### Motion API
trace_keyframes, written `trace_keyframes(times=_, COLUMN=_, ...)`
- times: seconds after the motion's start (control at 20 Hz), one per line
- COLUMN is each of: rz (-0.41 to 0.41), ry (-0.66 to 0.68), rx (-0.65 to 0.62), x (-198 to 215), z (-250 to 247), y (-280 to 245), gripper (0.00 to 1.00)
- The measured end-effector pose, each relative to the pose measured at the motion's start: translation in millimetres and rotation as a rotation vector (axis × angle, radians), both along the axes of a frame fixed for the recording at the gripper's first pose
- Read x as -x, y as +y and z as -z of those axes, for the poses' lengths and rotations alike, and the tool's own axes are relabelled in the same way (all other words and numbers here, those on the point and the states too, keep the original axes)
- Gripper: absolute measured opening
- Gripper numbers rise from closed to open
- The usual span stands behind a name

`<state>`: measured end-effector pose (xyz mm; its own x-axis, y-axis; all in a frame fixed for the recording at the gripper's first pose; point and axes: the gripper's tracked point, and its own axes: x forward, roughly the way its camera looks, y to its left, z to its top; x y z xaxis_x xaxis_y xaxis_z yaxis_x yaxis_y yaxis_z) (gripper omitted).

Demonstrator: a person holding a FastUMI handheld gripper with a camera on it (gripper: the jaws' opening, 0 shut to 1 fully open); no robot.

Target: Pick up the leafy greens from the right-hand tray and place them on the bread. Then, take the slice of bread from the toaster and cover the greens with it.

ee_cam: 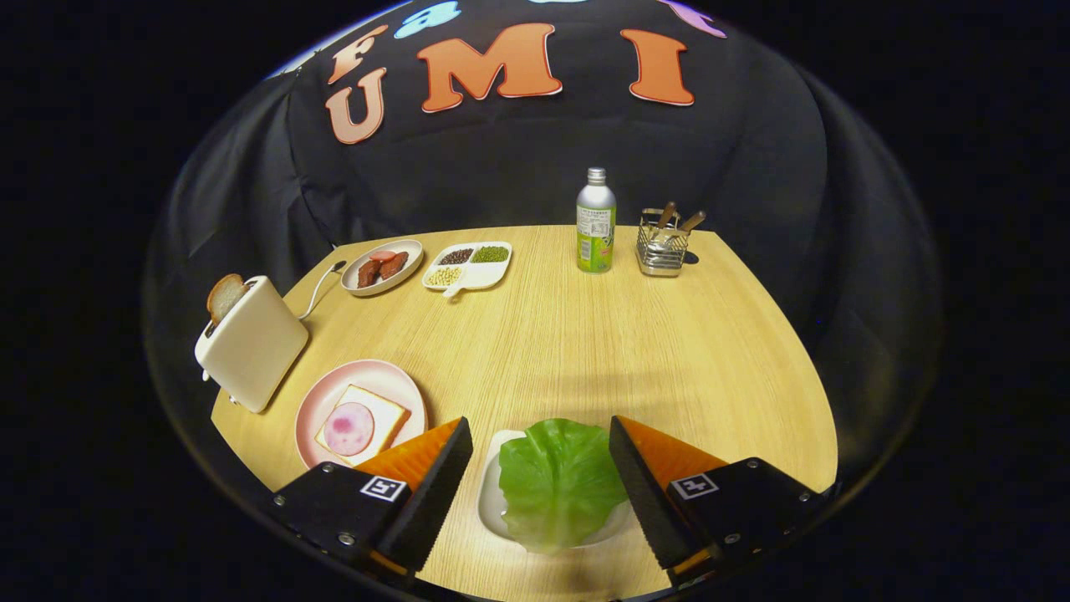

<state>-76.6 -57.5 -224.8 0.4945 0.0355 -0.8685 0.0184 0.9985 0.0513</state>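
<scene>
Spread hand-held gripper point(541, 435) fingers flank crinkled leafy greens point(558, 483) on tray point(491, 502).

This is a staged recording booth dressed as a breakfast setting, not a lived-in kitchen: black cloth point(535, 167) hangs as the wall across the upper half of the frame, closing in a light wood-grain surface point(585, 334). At the left stand a toaster point(251, 343) with a slice of bread point(224, 295) in its slot and a pink plate point(361, 411); toward the back are a dish of meat point(382, 266), a divided dish of beans point(468, 265), a bottle point(595, 221) and a wire cutlery holder point(662, 242). The fingers point(539, 435) stand apart in the lower middle of the frame, either side of a leafy green point(558, 483) on a white tray point(493, 502).
</scene>
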Motion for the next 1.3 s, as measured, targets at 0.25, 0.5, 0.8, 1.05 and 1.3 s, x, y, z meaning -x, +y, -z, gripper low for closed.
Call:
trace_keyframes(times=0.25, rz=0.006, ry=0.088, rx=0.016, x=14.0, z=28.2, y=-6.3, gripper=0.97)
trace_keyframes(times=0.5, rz=-0.012, ry=0.165, rx=0.016, x=31.1, z=52.6, y=-4.9, gripper=0.97)
trace_keyframes(times=0.8, rz=-0.014, ry=0.222, rx=0.061, x=41.5, z=76.6, y=-13.4, gripper=0.89)
trace_keyframes(times=1.05, rz=-0.009, ry=0.248, rx=0.085, x=45.5, z=89.4, y=-19.0, gripper=0.83)
trace_keyframes(times=1.3, rz=-0.019, ry=0.240, rx=0.085, x=44.7, z=90.3, y=-16.8, gripper=0.61)
